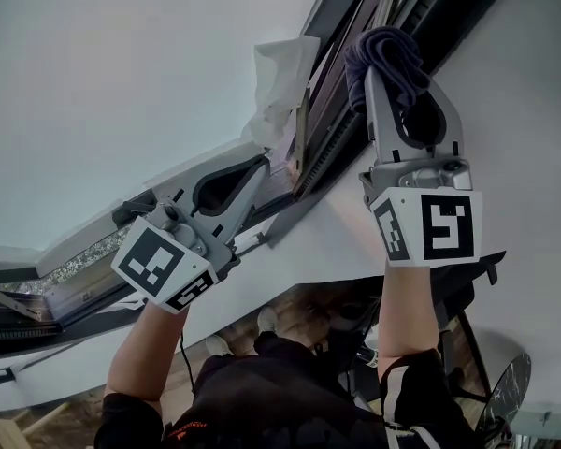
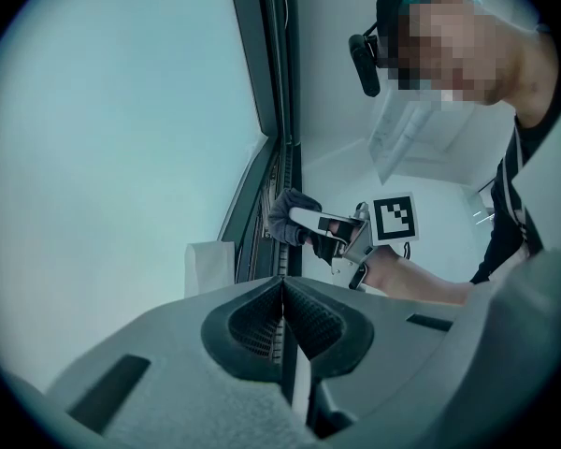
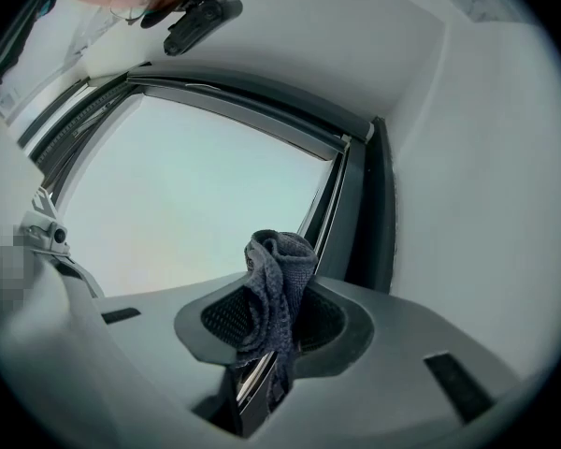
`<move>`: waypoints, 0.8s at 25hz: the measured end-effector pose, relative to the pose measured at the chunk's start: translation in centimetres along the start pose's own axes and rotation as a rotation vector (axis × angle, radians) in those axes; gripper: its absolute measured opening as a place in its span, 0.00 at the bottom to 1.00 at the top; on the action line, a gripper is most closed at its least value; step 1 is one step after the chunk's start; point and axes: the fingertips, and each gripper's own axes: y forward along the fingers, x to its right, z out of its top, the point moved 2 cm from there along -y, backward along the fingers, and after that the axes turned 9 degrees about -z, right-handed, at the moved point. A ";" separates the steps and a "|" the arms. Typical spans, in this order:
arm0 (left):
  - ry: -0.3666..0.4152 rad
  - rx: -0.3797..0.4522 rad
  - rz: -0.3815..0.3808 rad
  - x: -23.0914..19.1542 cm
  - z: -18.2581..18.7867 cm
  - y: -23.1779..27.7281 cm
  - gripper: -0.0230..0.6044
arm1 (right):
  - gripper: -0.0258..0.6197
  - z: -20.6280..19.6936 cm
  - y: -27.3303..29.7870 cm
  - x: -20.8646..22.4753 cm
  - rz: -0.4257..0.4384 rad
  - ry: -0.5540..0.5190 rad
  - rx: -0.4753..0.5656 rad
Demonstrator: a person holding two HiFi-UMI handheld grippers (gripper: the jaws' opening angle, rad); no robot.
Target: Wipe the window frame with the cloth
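The dark window frame (image 1: 329, 134) runs diagonally up to the right beside the pale glass (image 1: 122, 64). My right gripper (image 1: 402, 78) is shut on a bunched blue-grey cloth (image 1: 389, 56), which is pressed against the frame's upper stretch. In the right gripper view the cloth (image 3: 279, 279) stands up out of the right gripper (image 3: 276, 314) in front of the frame's corner (image 3: 355, 204). My left gripper (image 1: 260, 165) is shut, with its tips at the frame lower down. In the left gripper view the left gripper (image 2: 282, 283) shows nothing between its jaws, and the cloth (image 2: 285, 215) is farther along the frame (image 2: 285, 110).
A scrap of white film (image 1: 280, 78) hangs off the frame between the two grippers. White wall (image 1: 533, 157) borders the frame on the right. The lower sash rail (image 1: 75, 274) runs off to the left. Dark furniture and a round metal thing (image 1: 510, 391) lie below.
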 end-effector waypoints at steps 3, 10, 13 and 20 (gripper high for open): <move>-0.004 -0.003 -0.005 0.1 -0.2 -0.1 0.07 | 0.20 -0.4 -0.3 -0.2 -0.005 0.000 -0.010; -0.028 -0.021 -0.008 0.2 -1.3 -0.6 0.07 | 0.20 -1.9 -0.8 -0.9 -0.008 0.001 -0.044; -0.039 -0.029 -0.008 0.2 -1.9 -0.9 0.07 | 0.20 -2.8 -1.0 -1.4 -0.006 -0.004 -0.065; -0.067 -0.047 -0.007 0.2 -3.7 -1.4 0.07 | 0.20 -5.5 -1.6 -2.5 -0.005 -0.031 -0.114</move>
